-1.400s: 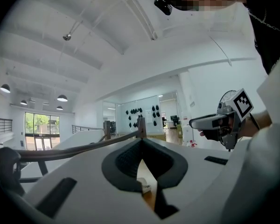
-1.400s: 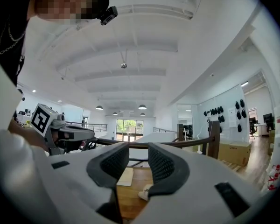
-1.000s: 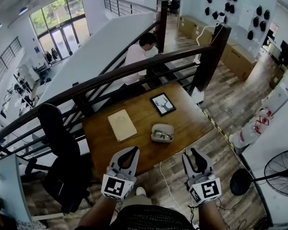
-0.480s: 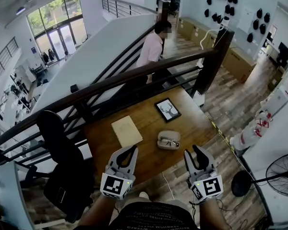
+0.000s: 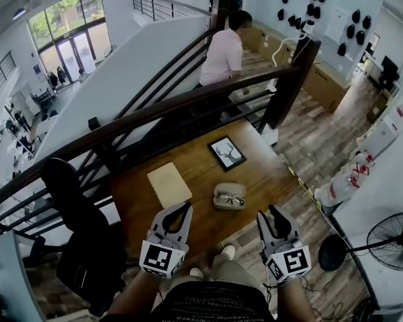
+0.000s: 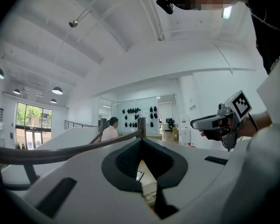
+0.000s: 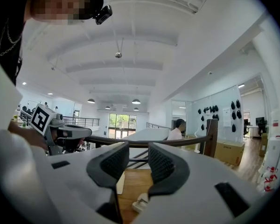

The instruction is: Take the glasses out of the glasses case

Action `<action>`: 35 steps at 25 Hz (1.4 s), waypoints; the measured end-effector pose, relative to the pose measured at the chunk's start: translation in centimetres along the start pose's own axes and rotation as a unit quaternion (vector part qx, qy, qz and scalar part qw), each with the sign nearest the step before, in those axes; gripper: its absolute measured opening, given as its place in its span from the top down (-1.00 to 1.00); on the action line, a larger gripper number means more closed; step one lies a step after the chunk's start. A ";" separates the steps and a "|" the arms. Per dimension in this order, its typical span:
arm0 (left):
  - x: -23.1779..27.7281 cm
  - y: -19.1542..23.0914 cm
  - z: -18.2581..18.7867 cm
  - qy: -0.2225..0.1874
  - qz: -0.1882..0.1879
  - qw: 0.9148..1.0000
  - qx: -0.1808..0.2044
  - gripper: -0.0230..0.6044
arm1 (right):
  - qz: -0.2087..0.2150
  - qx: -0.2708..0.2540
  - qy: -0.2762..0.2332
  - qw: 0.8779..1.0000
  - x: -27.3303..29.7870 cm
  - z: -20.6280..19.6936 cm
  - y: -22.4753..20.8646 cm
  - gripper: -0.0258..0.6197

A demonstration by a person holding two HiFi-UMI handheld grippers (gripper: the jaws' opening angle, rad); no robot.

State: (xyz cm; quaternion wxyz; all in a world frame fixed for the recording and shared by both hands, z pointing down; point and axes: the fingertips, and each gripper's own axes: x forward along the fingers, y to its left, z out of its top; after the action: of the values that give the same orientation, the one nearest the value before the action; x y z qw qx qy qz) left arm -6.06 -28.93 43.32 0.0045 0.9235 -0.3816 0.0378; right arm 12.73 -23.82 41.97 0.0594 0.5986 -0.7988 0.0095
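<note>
An open pale glasses case (image 5: 229, 196) lies on the wooden table (image 5: 201, 170) with dark-rimmed glasses (image 5: 230, 199) inside it. My left gripper (image 5: 183, 208) hovers over the table's near edge, left of the case and apart from it. Its tips meet and nothing is held. My right gripper (image 5: 270, 215) hangs beyond the table's near right corner, open and empty. In the left gripper view the gripper (image 6: 141, 141) shows the glasses (image 6: 149, 196) through the slit between its pads. In the right gripper view the gripper (image 7: 138, 148) is open, with the case (image 7: 141, 202) low ahead.
A tan pad (image 5: 168, 184) and a framed deer picture (image 5: 227, 153) lie on the table. A dark railing (image 5: 188, 102) runs behind it and a black chair (image 5: 80, 227) stands at the left. A person (image 5: 223, 56) is on the stairs. A fan (image 5: 396, 237) stands at the right.
Both grippers have come a little closer to the table and the case. The person on the stairs has walked farther away.
</note>
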 end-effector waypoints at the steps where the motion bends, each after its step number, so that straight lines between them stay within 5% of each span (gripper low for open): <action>1: 0.2 -0.1 -0.1 0.007 -0.002 1.000 0.000 0.84 | 0.000 0.003 0.003 1.000 0.2 -0.3 -0.3 0.51; 17: 8.1 4.1 -1.1 0.024 0.043 0.999 0.001 0.84 | 0.058 0.027 0.079 0.995 10.0 -8.9 -4.6 0.51; 35: 13.8 5.0 -6.8 0.072 0.057 0.996 -0.018 0.84 | 0.099 0.042 0.192 0.976 16.2 -22.4 -7.1 0.51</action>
State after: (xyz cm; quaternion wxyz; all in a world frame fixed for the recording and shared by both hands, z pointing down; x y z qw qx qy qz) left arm -0.28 -41.93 50.99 0.0467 0.8950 -0.4327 0.0979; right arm 16.89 -39.40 65.55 0.1850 0.5058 -0.8265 0.1639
